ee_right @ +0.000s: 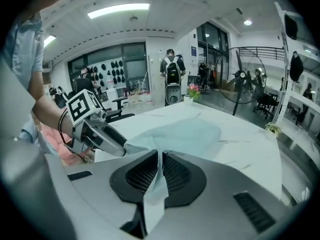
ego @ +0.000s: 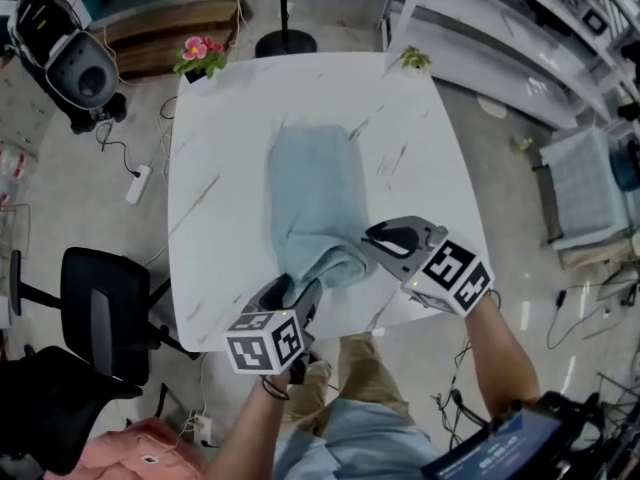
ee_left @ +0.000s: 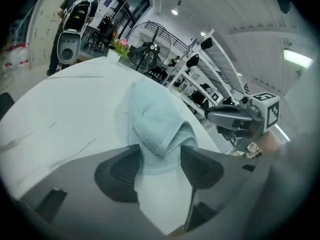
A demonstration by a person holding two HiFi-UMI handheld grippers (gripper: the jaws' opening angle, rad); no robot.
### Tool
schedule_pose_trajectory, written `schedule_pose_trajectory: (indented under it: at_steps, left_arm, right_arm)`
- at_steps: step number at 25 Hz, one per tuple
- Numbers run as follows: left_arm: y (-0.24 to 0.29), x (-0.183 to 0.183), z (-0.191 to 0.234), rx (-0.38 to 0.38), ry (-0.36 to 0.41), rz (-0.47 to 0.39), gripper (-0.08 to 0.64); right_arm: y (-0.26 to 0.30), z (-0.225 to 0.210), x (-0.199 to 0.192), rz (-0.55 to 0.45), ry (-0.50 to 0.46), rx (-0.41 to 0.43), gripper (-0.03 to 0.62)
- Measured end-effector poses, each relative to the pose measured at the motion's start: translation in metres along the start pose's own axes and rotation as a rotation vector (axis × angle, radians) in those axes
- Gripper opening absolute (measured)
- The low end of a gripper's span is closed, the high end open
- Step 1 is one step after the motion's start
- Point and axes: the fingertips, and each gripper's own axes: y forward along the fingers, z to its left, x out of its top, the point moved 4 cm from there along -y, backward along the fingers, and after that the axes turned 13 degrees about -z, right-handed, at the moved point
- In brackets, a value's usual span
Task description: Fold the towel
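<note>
From the head view, the towel (ego: 315, 193) lay lengthwise on the white table (ego: 215, 168), its near end raised. In the left gripper view, my left gripper (ee_left: 160, 156) stood released, a towel fold between its parted jaws. In the right gripper view, my right gripper (ee_right: 159, 160) was clenched on the towel's edge.

Head view: from above, facing steeply down, whole table (ego: 210, 168) in frame, fair way off. Left gripper view: low and close over the near edge, facing along the towel (ee_left: 150, 119) toward the flowers (ee_left: 120, 46); right gripper (ee_left: 212, 115) at right. Right gripper view: equally low and close, facing across the same table; left gripper (ee_right: 119, 148) at left. Shared by all three: towel, table, flowers at the far corner.
</note>
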Motion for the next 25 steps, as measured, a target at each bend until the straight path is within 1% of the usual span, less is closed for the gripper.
schedule_pose_trajectory:
  at_steps: [3, 5, 7, 8, 10, 13, 16, 18, 20, 22, 23, 25]
  left_arm:
    - [0.013, 0.003, 0.002, 0.051, -0.003, 0.005, 0.256]
    - [0.018, 0.004, 0.007, 0.100, -0.002, 0.004, 0.228]
    - [0.019, 0.007, 0.014, 0.151, 0.005, 0.005, 0.124]
    - [0.017, 0.010, 0.015, 0.165, 0.016, 0.007, 0.079]
    - [0.009, 0.015, 0.016, 0.166, 0.049, 0.012, 0.058]
    - [-0.007, 0.016, 0.017, 0.140, 0.111, 0.030, 0.055]
    - [-0.019, 0.008, 0.027, 0.131, 0.169, 0.069, 0.057]
    - [-0.023, 0.001, 0.036, 0.141, 0.191, 0.093, 0.058]
    - [-0.025, -0.006, 0.040, 0.136, 0.206, 0.105, 0.063]
    - [-0.025, -0.010, 0.041, 0.120, 0.213, 0.101, 0.067]
    - [-0.026, -0.010, 0.041, 0.110, 0.211, 0.101, 0.071]
    - [-0.030, -0.008, 0.040, 0.088, 0.200, 0.108, 0.085]
  right_arm:
    - [-0.003, 0.002, -0.005, -0.001, 0.001, 0.018, 0.044]
    - [-0.003, 0.003, -0.010, 0.003, 0.003, 0.032, 0.048]
    - [-0.002, 0.002, -0.014, 0.003, 0.012, 0.041, 0.049]
    - [-0.001, 0.002, -0.016, 0.002, 0.017, 0.041, 0.049]
    - [0.003, 0.001, -0.019, 0.003, 0.018, 0.041, 0.049]
    - [0.014, 0.011, -0.027, 0.006, 0.014, 0.078, 0.046]
    - [0.030, 0.033, -0.040, 0.039, -0.002, 0.154, 0.043]
    - [0.037, 0.045, -0.054, 0.100, -0.051, 0.203, 0.038]
    - [0.041, 0.053, -0.066, 0.156, -0.129, 0.235, 0.037]
    - [0.042, 0.056, -0.071, 0.179, -0.194, 0.241, 0.032]
    - [0.042, 0.056, -0.071, 0.183, -0.211, 0.238, 0.032]
    - [0.040, 0.056, -0.063, 0.169, -0.210, 0.229, 0.034]
